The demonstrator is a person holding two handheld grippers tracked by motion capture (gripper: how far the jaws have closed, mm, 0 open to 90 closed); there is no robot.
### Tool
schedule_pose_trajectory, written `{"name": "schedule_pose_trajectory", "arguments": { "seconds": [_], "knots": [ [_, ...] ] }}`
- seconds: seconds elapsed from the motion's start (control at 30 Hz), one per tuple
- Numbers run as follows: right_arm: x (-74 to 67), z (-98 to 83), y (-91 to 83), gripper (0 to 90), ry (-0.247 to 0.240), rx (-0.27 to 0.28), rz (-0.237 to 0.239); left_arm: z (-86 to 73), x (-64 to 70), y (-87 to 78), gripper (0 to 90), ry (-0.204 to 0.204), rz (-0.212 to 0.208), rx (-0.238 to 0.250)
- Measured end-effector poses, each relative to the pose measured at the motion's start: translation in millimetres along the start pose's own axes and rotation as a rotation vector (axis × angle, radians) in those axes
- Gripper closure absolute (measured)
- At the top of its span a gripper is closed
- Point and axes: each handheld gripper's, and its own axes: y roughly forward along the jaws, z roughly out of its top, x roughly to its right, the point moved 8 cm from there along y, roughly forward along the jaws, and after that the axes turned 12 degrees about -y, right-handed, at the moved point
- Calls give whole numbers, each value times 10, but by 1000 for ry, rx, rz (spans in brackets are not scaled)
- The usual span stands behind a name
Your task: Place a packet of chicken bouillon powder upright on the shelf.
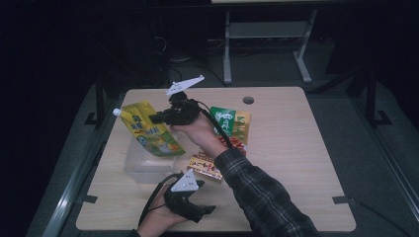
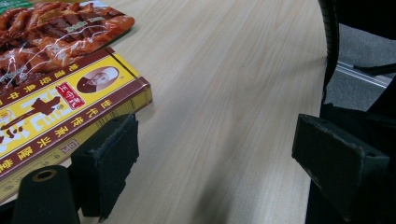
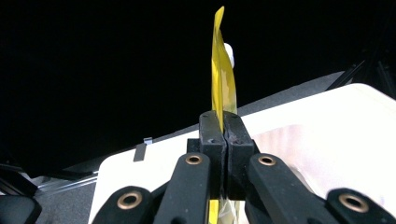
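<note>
You had the right gripper (image 1: 159,118) clamped tight on the yellow pouch (image 1: 150,129), its jaws pinched on the pouch's thin edge, so from that gripper's own view the pouch (image 3: 222,77) stood up as a narrow yellow blade straight ahead of the jaws. That edge grip looked deliberate: it let the pouch hang free in the air above the clear tub (image 1: 143,163), which sat just below and slightly nearer you than the gripper. The pouch's long axis ran on a slant, white spout (image 1: 116,112) up and away to the far left of the gripper, bottom end down toward the tub.

Your left gripper (image 1: 205,210) rested low on the tabletop (image 1: 296,148), jaws wide apart with nothing between them, parked out of the way, by my read. Just beside its left pad (image 2: 112,163) lay the yellow box (image 2: 56,116), with a red snack pack (image 2: 51,32) beyond it.
</note>
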Motion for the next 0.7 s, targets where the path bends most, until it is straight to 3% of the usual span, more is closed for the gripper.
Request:
{"name": "schedule_pose_trajectory", "arguments": {
  "seconds": [0.33,0.7],
  "knots": [
    [46,-19,370,888,17,-7,24,2,-26,-21,141,-5,0,5],
    [83,-136,438,887,26,-8,27,-20,-28,-8,141,-12,-3,-10]
  ]
}}
